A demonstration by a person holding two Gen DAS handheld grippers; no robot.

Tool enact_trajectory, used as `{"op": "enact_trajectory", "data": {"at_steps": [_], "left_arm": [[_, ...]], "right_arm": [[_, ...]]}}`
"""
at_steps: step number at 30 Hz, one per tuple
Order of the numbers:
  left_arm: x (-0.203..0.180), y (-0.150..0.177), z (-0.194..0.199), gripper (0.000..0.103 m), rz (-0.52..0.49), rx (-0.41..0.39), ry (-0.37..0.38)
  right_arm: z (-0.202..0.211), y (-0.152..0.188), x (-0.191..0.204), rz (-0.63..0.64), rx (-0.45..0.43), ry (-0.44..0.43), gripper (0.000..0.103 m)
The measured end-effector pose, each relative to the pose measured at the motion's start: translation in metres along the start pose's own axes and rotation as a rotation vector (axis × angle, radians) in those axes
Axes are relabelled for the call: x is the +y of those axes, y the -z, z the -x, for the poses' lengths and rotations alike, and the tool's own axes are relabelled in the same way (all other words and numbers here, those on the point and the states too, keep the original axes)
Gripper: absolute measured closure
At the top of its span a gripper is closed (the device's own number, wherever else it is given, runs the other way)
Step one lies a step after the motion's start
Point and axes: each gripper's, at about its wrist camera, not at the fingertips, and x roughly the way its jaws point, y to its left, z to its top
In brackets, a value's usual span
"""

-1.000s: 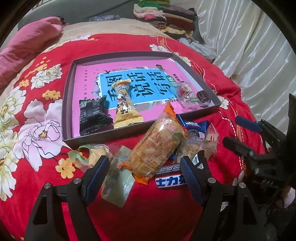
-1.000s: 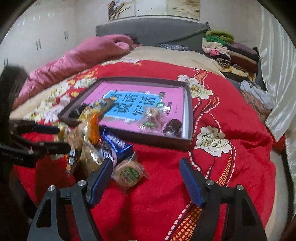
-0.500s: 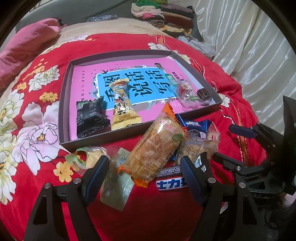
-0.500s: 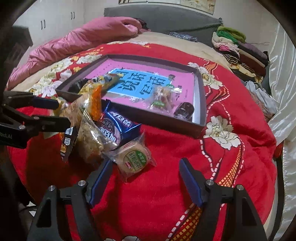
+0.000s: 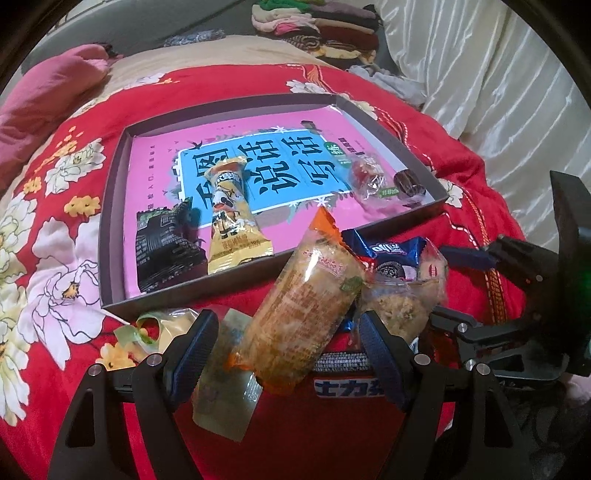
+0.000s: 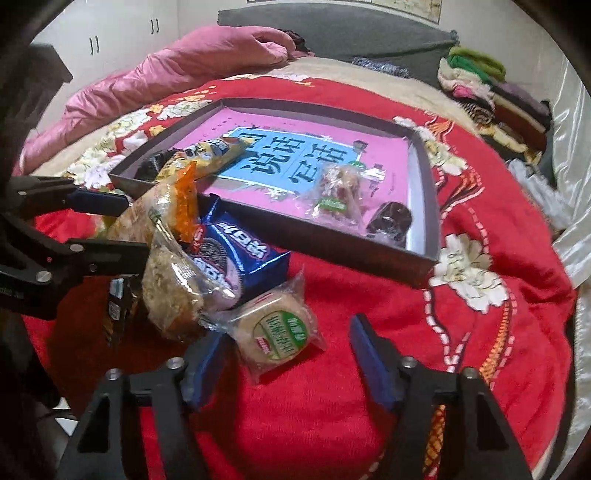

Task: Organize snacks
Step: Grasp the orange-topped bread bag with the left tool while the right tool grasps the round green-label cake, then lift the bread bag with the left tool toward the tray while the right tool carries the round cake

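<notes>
A red floral bedspread lies under my grippers, with a shallow dark tray beyond the snack pile. My left gripper stands wide around the long orange-ended pastry packet, pads not pressing — a blue cookie pack sits ahead to its right. My right gripper has just been narrowing, its jaws apart around the round green-labelled cake — untouched, as far as I can tell.

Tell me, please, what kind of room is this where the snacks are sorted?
Most likely a bedroom. The snacks lie on a bed with a red flowered quilt, a pink duvet is bunched near the grey headboard, and folded clothes are stacked beside it.
</notes>
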Motion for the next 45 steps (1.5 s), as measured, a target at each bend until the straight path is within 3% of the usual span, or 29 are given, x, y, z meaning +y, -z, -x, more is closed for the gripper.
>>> {"op": "enact_trajectory", "data": {"at_steps": [3,9,12,23,45], "left_arm": [[0.000,-0.002,-0.002,0.026,0.001,0.000,-0.003],[0.000,-0.002,-0.006,0.035,-0.001,-0.001,-0.011],[-0.002,-0.001,-0.010,0.045,-0.002,0.014,0.000],[0.002,0.000,-0.012,0.059,0.029,-0.005,0.015],[0.018,-0.006,0.029,0.060,0.115,-0.115,0.075]], "right_arm": [[-0.001,0.000,-0.003,-0.014,-0.002,-0.035,0.054],[0.003,-0.001,-0.011,-0.062,-0.021,-0.056,0.062],[0.006,0.000,-0.021,-0.112,-0.036,-0.062,0.063],[0.013,-0.001,-0.045,-0.233,-0.087,-0.105,0.063],[0.030,-0.009,-0.046,-0.236,-0.207,-0.128,0.063]]}}
